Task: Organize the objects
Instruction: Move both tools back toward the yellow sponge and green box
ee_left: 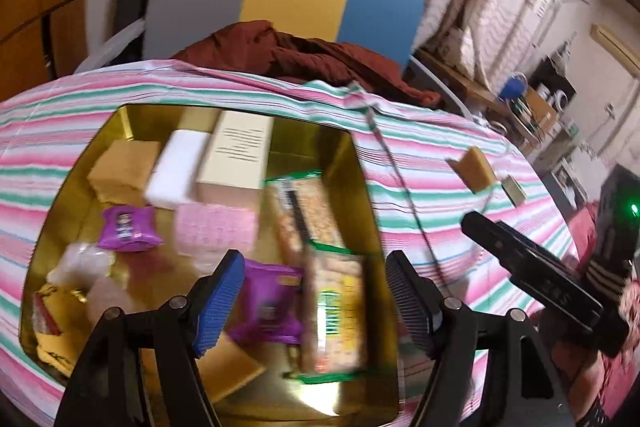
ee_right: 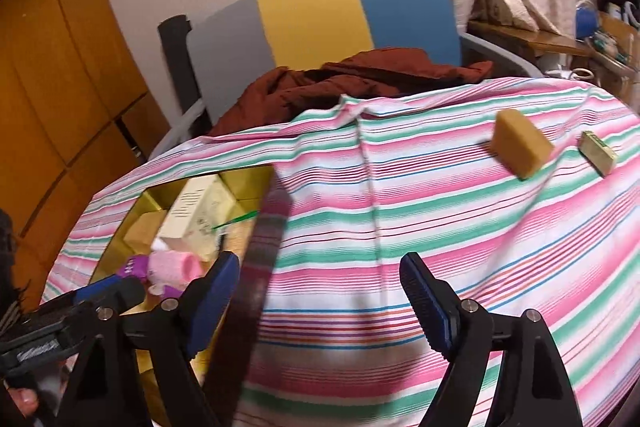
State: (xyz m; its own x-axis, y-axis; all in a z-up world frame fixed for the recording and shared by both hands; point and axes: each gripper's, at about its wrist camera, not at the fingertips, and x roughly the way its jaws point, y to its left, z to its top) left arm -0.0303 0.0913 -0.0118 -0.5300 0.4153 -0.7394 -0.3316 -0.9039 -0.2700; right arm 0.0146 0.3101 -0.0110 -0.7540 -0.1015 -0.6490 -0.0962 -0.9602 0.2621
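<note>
A gold tin [ee_left: 128,119] sits on the striped cloth and holds several items: a tan box [ee_left: 120,167], a white block [ee_left: 176,171], a cream carton [ee_left: 236,155], a pink pack [ee_left: 216,231], purple packets [ee_left: 128,229] and green-edged cracker packs [ee_left: 332,311]. My left gripper [ee_left: 316,267] hovers open over the tin's near side, with nothing between its pads. My right gripper [ee_right: 320,263] is open over bare cloth, just right of the tin [ee_right: 256,173]. Farther right lie a tan block [ee_right: 520,147] and a small green-and-cream box [ee_right: 598,153].
A chair [ee_right: 312,19] with a grey, yellow and blue back stands behind the table, with a rust-brown garment [ee_right: 360,79] heaped on it. A wooden cabinet [ee_right: 48,87] is at left. Curtains and a cluttered shelf [ee_left: 532,103] are at right. The striped cloth [ee_right: 440,227] has a raised crease.
</note>
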